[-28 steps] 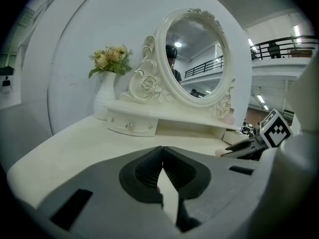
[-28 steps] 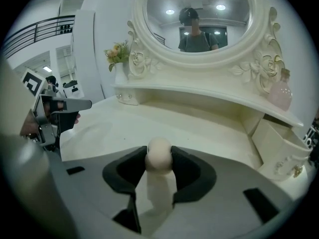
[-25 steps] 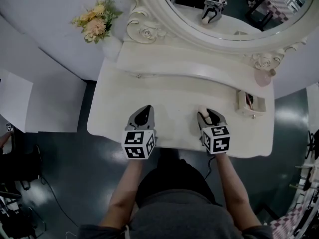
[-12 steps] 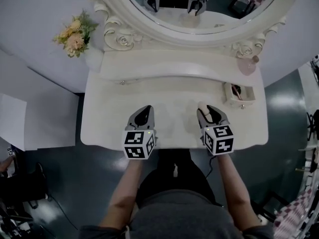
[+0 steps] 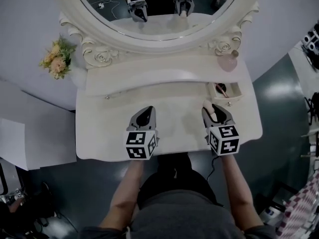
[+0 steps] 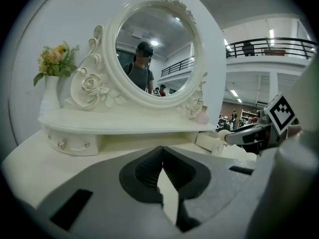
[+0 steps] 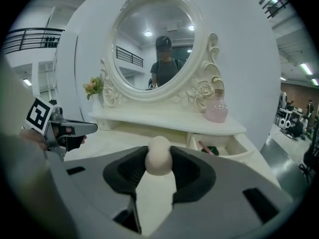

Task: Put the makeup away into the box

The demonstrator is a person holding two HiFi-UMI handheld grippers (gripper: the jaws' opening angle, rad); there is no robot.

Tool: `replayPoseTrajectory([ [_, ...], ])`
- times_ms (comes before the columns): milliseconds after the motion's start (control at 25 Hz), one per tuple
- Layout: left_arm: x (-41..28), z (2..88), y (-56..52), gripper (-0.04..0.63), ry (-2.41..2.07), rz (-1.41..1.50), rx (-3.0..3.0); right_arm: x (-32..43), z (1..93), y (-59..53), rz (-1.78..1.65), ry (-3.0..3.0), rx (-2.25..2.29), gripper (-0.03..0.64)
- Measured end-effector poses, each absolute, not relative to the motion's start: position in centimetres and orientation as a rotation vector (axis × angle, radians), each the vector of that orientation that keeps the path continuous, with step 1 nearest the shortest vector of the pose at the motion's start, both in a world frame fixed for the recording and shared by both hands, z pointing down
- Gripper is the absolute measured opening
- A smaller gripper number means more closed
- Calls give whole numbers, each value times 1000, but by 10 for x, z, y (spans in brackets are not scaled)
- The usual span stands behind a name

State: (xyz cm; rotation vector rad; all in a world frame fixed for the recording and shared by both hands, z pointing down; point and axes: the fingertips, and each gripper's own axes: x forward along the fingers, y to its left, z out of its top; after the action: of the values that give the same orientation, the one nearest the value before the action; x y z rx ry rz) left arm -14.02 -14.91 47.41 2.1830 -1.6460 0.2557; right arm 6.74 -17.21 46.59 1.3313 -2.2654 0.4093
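Grips a beige, egg-shaped makeup sponge (image 7: 158, 152) in the right gripper (image 7: 159, 161), with both pads pressed on its sides and its rounded top poking out above the jaws. Holds that gripper above the right part of the white dressing table (image 5: 99, 128), near the small open box (image 5: 227, 89) but not over it. Finds the box at the table's right rear, just below the raised shelf (image 5: 164, 69), with a pink bottle (image 5: 228, 62) standing on the shelf above it. Shows two things lying inside the box, a pink stick (image 7: 203, 146) and a dark green item (image 7: 213, 150), both too small to name more closely. Holds the left gripper (image 6: 161, 159) above the middle of the table, level with the right one and well apart from it, its jaws brought together at the tips and nothing between them. Faces an oval mirror (image 5: 159, 4) in an ornate white frame with carved roses, with both grippers and the person reflected in the glass. Has a white vase (image 6: 50, 96) of yellow and peach flowers (image 5: 56, 59) at the left end of the shelf.
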Motion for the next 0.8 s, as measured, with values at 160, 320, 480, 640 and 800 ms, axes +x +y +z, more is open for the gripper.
replayPoseTrajectory([
  [160, -116, 471, -163, 6, -1601, 274, 2227, 92, 460, -180, 426, -2251, 1390, 152],
  [320, -88, 469, -177, 6, -1553, 295, 2265, 115, 455, -188, 429, -2239, 1431, 152],
  [480, -63, 469, -190, 6, -1513, 320, 2296, 135, 453, -198, 432, -2225, 1462, 152],
  [640, -44, 469, -203, 6, -1486, 331, 2314, 151, 450, -211, 426, -2222, 1473, 152],
  [800, -30, 472, -215, 6, -1469, 343, 2323, 161, 450, -225, 414, -2221, 1458, 152],
])
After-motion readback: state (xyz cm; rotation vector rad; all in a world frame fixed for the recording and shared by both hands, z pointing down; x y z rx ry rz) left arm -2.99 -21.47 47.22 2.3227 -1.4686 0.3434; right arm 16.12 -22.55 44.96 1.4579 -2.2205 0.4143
